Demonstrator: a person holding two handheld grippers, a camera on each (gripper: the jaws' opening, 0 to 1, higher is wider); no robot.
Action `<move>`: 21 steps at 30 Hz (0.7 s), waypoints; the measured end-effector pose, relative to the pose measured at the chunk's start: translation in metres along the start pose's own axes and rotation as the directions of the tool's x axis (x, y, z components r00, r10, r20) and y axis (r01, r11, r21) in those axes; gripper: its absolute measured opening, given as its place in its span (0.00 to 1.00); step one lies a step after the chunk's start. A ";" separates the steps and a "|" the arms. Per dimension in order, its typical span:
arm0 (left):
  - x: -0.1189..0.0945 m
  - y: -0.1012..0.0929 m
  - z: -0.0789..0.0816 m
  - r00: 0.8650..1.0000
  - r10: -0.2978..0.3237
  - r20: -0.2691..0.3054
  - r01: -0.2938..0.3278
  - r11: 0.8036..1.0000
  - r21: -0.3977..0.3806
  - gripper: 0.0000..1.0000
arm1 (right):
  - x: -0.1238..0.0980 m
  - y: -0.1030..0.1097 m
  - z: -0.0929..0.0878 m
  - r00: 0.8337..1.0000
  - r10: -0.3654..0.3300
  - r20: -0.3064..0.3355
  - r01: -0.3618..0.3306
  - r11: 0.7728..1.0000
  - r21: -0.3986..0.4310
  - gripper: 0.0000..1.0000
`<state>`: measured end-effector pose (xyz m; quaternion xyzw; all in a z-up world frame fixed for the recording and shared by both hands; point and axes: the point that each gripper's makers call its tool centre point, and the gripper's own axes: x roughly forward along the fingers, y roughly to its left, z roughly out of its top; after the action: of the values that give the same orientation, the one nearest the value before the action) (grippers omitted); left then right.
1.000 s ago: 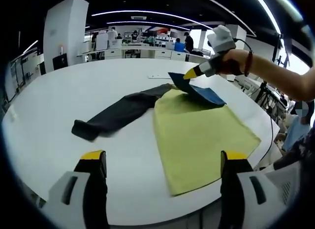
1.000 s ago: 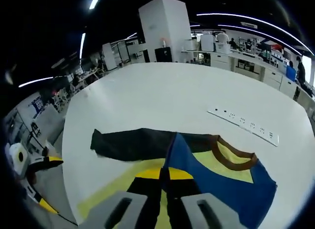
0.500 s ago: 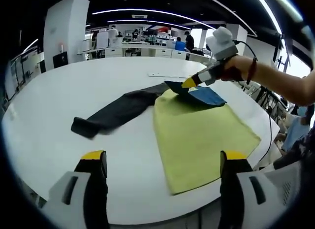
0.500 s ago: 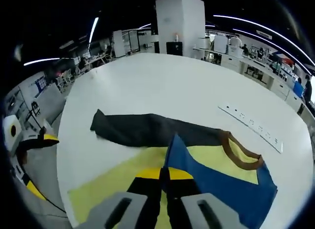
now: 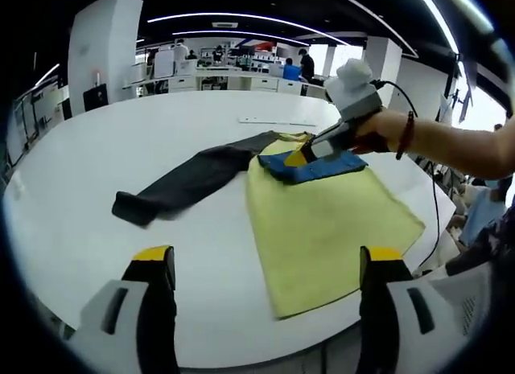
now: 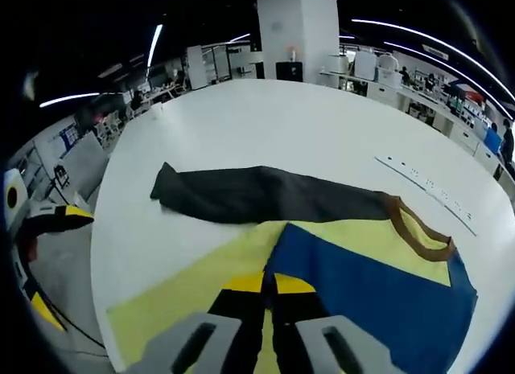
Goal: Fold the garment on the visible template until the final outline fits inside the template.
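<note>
A yellow template cloth (image 5: 322, 221) lies on the round white table (image 5: 105, 141). The garment has a blue body (image 5: 315, 166), a brown collar (image 6: 414, 225) and a long dark grey sleeve (image 5: 185, 181) stretching left off the template. My right gripper (image 5: 296, 158), held by a hand, is shut on the edge of the blue body (image 6: 370, 285), low over the template's far end; its jaws (image 6: 269, 281) pinch the fabric corner. My left gripper (image 5: 265, 265) hovers open near the table's front edge, nothing between its fingers. It also appears at the left edge (image 6: 48, 221).
A white power strip (image 5: 273, 121) lies beyond the garment, seen also to the right (image 6: 426, 185). The table's rim (image 5: 241, 354) runs just under my left jaws. Desks, a white pillar (image 5: 96, 52) and people stand far behind.
The right gripper has drawn the blue fabric edge down and toward the near side, so the blue fold now lies flatter over the template's far end. The left gripper stays open in place.
</note>
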<state>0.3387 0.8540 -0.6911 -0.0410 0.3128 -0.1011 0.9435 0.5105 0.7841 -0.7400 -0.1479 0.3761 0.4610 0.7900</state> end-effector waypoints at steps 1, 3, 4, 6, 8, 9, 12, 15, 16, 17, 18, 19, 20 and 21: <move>0.000 0.000 0.000 1.000 0.001 0.000 -0.001 1.000 -0.001 0.93 | 0.001 0.001 -0.002 1.000 -0.001 -0.007 0.000 1.000 -0.005 0.02; -0.001 0.001 0.001 1.000 0.008 0.003 -0.008 1.000 -0.003 0.94 | 0.003 0.004 -0.008 1.000 0.006 -0.020 -0.006 1.000 -0.004 0.08; -0.001 0.002 0.001 1.000 0.013 0.004 -0.013 1.000 -0.005 0.96 | 0.003 0.006 -0.010 1.000 0.013 -0.025 -0.013 1.000 -0.001 0.09; -0.002 0.003 0.001 1.000 0.019 0.005 -0.019 1.000 -0.006 0.97 | 0.002 0.008 -0.011 0.999 0.027 -0.020 -0.027 1.000 0.001 0.12; -0.003 0.005 0.001 1.000 0.028 0.007 -0.028 1.000 -0.006 0.99 | 0.000 0.007 -0.010 1.000 0.029 -0.013 -0.029 1.000 0.003 0.19; -0.004 0.005 0.001 0.999 0.031 0.008 -0.031 1.000 -0.005 0.99 | -0.002 0.004 -0.008 1.000 0.021 0.001 -0.021 1.000 0.011 0.27; -0.005 0.006 0.002 0.999 0.036 0.009 -0.036 0.999 -0.007 0.99 | -0.009 -0.004 -0.002 0.999 0.007 0.035 -0.007 1.000 0.009 0.45; -0.005 0.005 0.003 0.999 0.034 0.011 -0.034 0.999 -0.005 0.99 | -0.017 -0.014 -0.004 0.999 0.013 0.034 -0.014 1.000 0.017 0.51; -0.005 0.005 0.003 0.999 0.033 0.011 -0.033 0.999 -0.003 0.99 | -0.020 -0.018 -0.007 1.000 0.010 0.028 -0.011 1.000 0.018 0.53; -0.005 0.004 0.004 0.999 0.033 0.011 -0.033 0.999 -0.003 0.99 | -0.023 -0.023 -0.008 1.000 0.004 0.030 -0.004 1.000 0.023 0.55; -0.005 0.004 0.004 0.999 0.031 0.010 -0.031 1.000 -0.002 0.99 | -0.028 -0.029 -0.011 0.999 -0.003 0.032 0.002 1.000 0.028 0.58; -0.005 0.003 0.004 1.000 0.028 0.009 -0.028 1.000 -0.001 0.99 | -0.031 -0.033 -0.013 0.999 -0.009 0.034 0.007 0.999 0.039 0.59; -0.005 0.002 0.005 1.000 0.026 0.010 -0.026 1.000 0.000 0.99 | -0.036 -0.039 -0.016 0.999 -0.016 0.041 0.014 0.999 0.040 0.60; -0.005 0.001 0.006 1.000 0.026 0.016 -0.026 1.000 0.003 0.99 | -0.040 -0.044 -0.018 0.998 -0.026 0.048 0.024 0.999 0.046 0.60</move>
<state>0.3386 0.8565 -0.6838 -0.0365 0.3055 -0.0891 0.9473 0.5274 0.7255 -0.7284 -0.1233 0.3653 0.4458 0.8079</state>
